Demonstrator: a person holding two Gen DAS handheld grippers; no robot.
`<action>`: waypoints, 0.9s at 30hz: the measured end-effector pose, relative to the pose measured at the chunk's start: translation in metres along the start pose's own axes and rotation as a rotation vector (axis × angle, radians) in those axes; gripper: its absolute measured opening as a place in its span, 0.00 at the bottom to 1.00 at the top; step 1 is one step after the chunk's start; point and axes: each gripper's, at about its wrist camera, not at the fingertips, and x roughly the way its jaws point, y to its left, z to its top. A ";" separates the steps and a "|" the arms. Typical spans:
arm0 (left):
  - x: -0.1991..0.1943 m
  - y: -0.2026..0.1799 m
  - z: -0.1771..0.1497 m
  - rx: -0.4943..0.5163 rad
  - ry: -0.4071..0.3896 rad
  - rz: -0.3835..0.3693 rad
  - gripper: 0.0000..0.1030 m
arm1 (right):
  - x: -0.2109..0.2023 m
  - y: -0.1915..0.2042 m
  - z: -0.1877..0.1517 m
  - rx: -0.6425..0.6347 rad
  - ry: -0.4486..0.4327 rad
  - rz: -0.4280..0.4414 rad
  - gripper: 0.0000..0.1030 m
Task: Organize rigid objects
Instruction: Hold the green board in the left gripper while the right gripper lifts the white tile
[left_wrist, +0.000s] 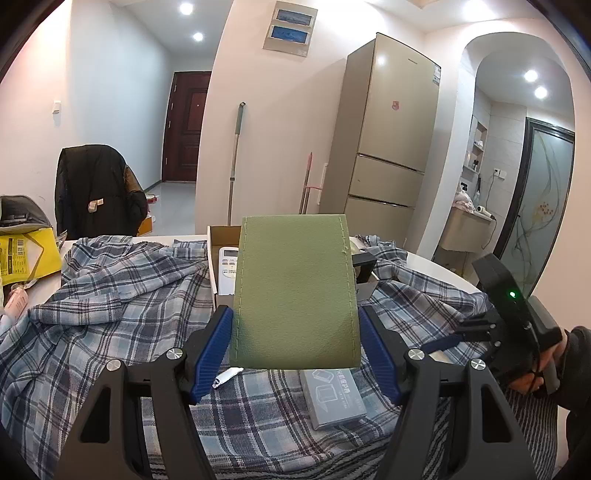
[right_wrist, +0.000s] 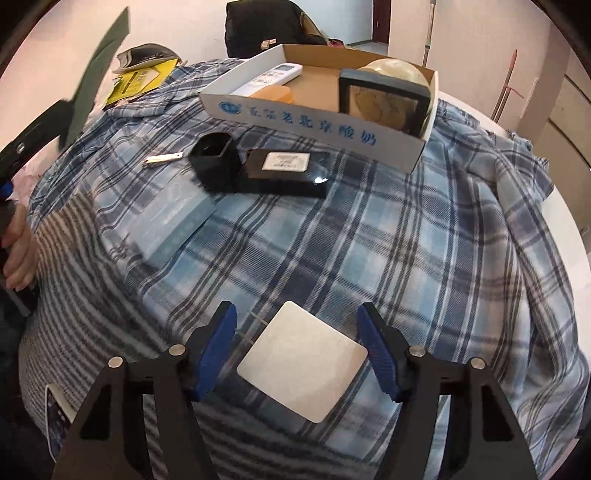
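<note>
My left gripper (left_wrist: 295, 314) is shut on a green stitched pad (left_wrist: 295, 291) and holds it raised above the plaid cloth, in front of the cardboard box (left_wrist: 214, 258). The pad also shows in the right wrist view (right_wrist: 99, 70) at the upper left. My right gripper (right_wrist: 297, 321) is open, low over the cloth, with a white square block (right_wrist: 303, 360) lying between its blue fingers (right_wrist: 218, 343). The box (right_wrist: 314, 120) holds a white remote (right_wrist: 273, 75), an orange item (right_wrist: 275, 94), a black frame (right_wrist: 384, 99) and a round pale object (right_wrist: 395, 70).
On the plaid cloth (right_wrist: 369, 240) lie a black cup-like holder (right_wrist: 214, 158), a flat black box (right_wrist: 284, 171), a pale blue box (right_wrist: 173, 221), and a small white clip (right_wrist: 164, 158). A yellow bag (left_wrist: 22, 254) sits at the left. A grey box (left_wrist: 336, 397) lies under my left gripper.
</note>
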 end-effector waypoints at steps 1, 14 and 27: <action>0.000 0.000 0.000 0.000 -0.001 -0.002 0.69 | -0.002 0.002 -0.002 0.002 -0.002 0.003 0.65; -0.002 -0.001 0.001 0.003 -0.009 -0.002 0.69 | -0.005 0.000 -0.005 -0.059 0.008 0.022 0.66; -0.002 0.004 0.003 -0.022 -0.003 -0.016 0.69 | -0.005 0.009 -0.012 -0.117 0.025 -0.035 0.56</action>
